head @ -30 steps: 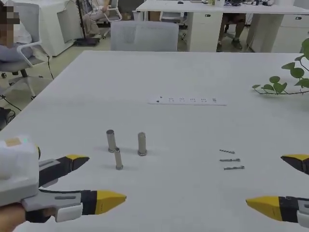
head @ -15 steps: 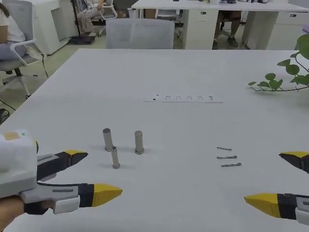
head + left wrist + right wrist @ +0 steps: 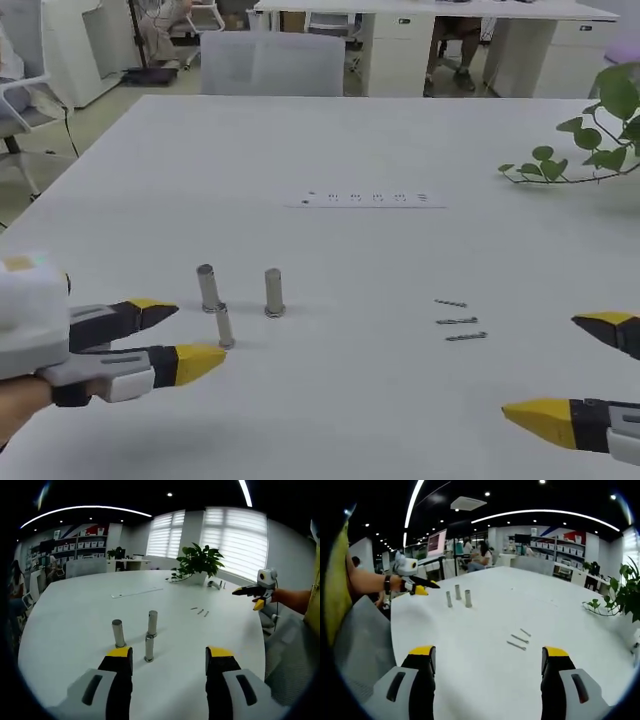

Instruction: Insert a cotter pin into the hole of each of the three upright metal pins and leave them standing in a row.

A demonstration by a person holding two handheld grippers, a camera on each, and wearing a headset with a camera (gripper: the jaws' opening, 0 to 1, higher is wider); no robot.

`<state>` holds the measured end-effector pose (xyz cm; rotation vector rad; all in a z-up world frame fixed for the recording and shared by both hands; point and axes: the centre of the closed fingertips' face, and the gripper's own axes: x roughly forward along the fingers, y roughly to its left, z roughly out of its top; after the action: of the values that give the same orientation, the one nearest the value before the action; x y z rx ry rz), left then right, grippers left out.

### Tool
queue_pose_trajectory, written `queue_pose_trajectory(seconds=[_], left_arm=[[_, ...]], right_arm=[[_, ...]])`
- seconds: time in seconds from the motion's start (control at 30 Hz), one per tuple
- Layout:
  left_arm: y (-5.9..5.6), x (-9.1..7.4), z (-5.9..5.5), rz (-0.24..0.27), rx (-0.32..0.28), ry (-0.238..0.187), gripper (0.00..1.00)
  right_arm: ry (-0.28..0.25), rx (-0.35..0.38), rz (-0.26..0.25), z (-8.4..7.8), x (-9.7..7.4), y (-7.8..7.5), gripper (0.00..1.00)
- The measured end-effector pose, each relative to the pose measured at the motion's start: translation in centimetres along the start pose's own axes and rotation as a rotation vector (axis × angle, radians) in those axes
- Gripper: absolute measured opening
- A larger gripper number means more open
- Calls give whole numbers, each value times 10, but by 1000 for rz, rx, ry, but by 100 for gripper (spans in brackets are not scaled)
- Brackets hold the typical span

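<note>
Now the released left tongs (image 3: 201,332) have come close to the three upright metal pins (image 3: 272,292) just ahead, while the released right tongs (image 3: 539,364) hover near the untouched cotter pins (image 3: 456,321), so insertion is not begun.

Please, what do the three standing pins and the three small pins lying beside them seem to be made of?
The upright pins look like bare metal, probably steel: even grey cylinders with a dull, satin sheen. The cotter pins also look metallic, like thin grey wire with small bright glints, but they are too small to judge the finish.
</note>
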<state>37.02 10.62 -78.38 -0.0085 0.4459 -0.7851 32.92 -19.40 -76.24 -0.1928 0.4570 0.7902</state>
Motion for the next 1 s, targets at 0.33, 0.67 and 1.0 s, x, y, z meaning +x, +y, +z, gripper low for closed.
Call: queue_pose_trajectory(seconds=[0.33, 0.67, 1.0], left_arm=[[17, 20, -3, 27, -9, 3, 39], [27, 38, -7, 40, -2, 15, 29], [29, 49, -11, 25, 26, 31, 23]], right_arm=[[12, 6, -3, -2, 0, -1, 88], [24, 11, -5, -5, 2, -3, 87], [29, 16, -7, -6, 3, -3, 87]])
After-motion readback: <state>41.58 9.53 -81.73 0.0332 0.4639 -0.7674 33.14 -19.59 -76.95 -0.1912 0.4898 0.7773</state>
